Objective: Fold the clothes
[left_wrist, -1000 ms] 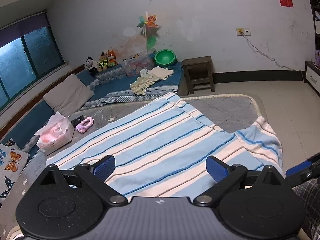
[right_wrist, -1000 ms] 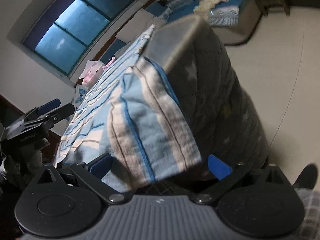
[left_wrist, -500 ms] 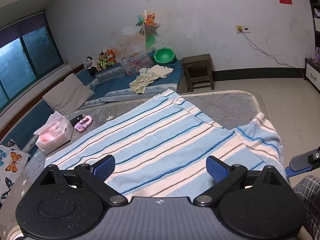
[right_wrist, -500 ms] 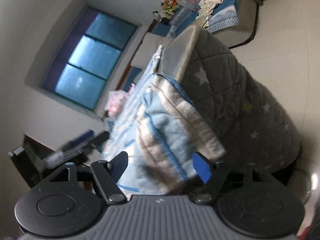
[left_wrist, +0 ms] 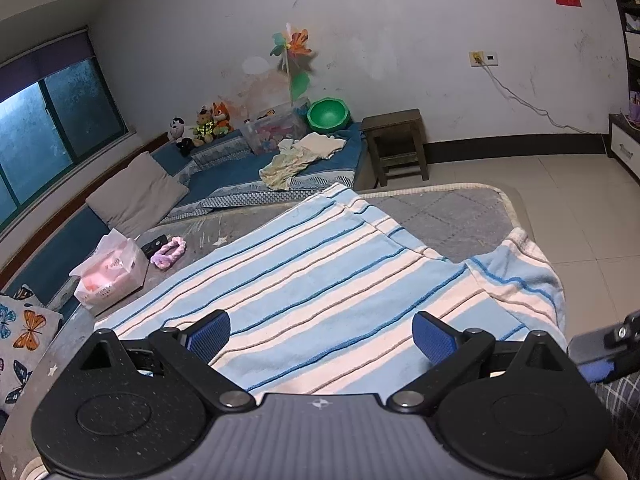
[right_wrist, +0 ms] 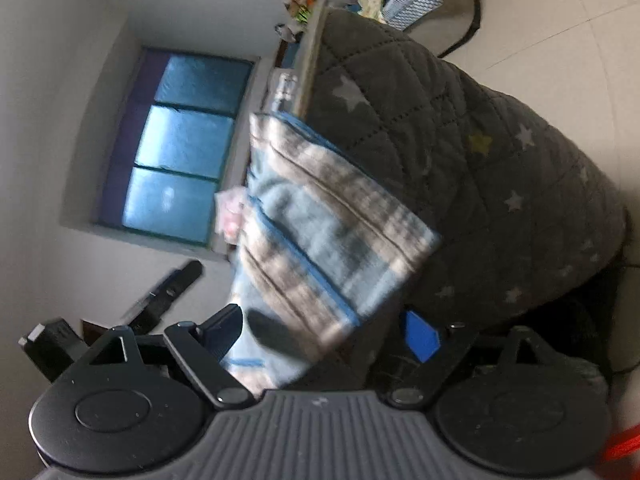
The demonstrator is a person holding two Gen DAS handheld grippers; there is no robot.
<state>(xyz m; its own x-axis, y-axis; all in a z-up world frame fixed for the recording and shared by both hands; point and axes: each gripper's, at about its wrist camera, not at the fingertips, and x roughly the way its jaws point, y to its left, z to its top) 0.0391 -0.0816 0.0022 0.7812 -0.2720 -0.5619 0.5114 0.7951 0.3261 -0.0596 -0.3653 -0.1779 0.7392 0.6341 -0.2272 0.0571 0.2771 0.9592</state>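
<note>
The left view looks down over the flat top of the surface [left_wrist: 452, 216], which wears a grey quilted cover. A striped towel [left_wrist: 320, 292] lies spread out on it, with light blue, cream, thin brown and dark blue stripes. It is mostly smooth. Its far corner reaches toward the back edge. Its right corner is rumpled and droops over the right edge. This view also shows a tissue pack [left_wrist: 108, 272] and a purple hair band [left_wrist: 170, 249] to the left of the towel, a stool [left_wrist: 396, 140], a green bowl [left_wrist: 328, 112] and soft toys [left_wrist: 208, 122] by the wall.

The right view is tipped and blurry. It shows what the left view does not: the side of the surface, where the cover hangs down with little stars on it. The towel's corner [right_wrist: 320, 232] hangs down over that side. A window [right_wrist: 180, 152] sits behind.

The left tool [left_wrist: 320, 336] hangs just above the near part of the towel. Its blue pads are spread wide and pinch nothing. The right tool [right_wrist: 324, 332] is right at the hanging corner. Its jaws have just been opening a bit more and stand wide, with the towel's corner between them. The pads do not press on the cloth. A bit of the right tool shows at the right edge of the left view, near the drooping corner.
</note>
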